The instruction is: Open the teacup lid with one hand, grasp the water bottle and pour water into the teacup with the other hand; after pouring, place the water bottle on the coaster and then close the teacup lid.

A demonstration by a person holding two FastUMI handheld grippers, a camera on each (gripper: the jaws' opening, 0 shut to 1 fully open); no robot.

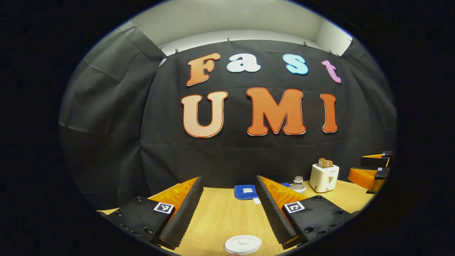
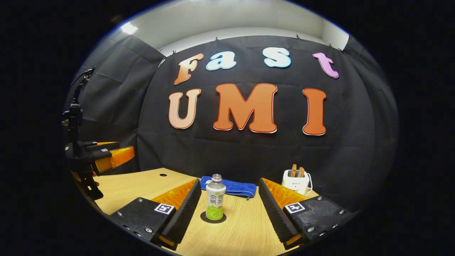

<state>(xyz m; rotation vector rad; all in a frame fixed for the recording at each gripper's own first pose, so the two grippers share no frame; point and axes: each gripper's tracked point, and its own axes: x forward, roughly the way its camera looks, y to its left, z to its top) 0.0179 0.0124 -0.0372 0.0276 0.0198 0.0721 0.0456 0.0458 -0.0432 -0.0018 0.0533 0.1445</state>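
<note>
Table (image 2: 142, 185): a light wooden top is seen across both views, set against the black cloth wall so that everything is kept within reach of both hands.

Towel (image 2: 231, 187): a blue cloth is laid folded at the back edge, just behind the bottle — out of the working area, it may be judged.

Toaster (image 2: 296, 181): a white toaster with 2 slices standing in it is placed at the far right, well apart from the task's things.

Left gripper (image 1: 229, 209): its 2 fingers are held wide apart, nothing between them; it is aimed down over the lid, which suggests the lid is to be lifted by this hand.

Right gripper (image 2: 227, 209): its jaws are likewise spread, with nothing clamped; the bottle is framed between the fingers but stands beyond them, untouched, so a grasp appears to be lined up.

Water bottle (image 2: 215, 199): it is stood upright on the coaster, label facing the camera, its cap on.

Coaster (image 2: 222, 219): a dark round disc is seen under the bottle's base — the spot to which the bottle is to be returned.

Teacup lid (image 1: 243, 244): a white round lid with a small knob is seen at the lower edge of the left gripper view, between the fingertips and closed; the cup beneath cannot be made out.
</note>
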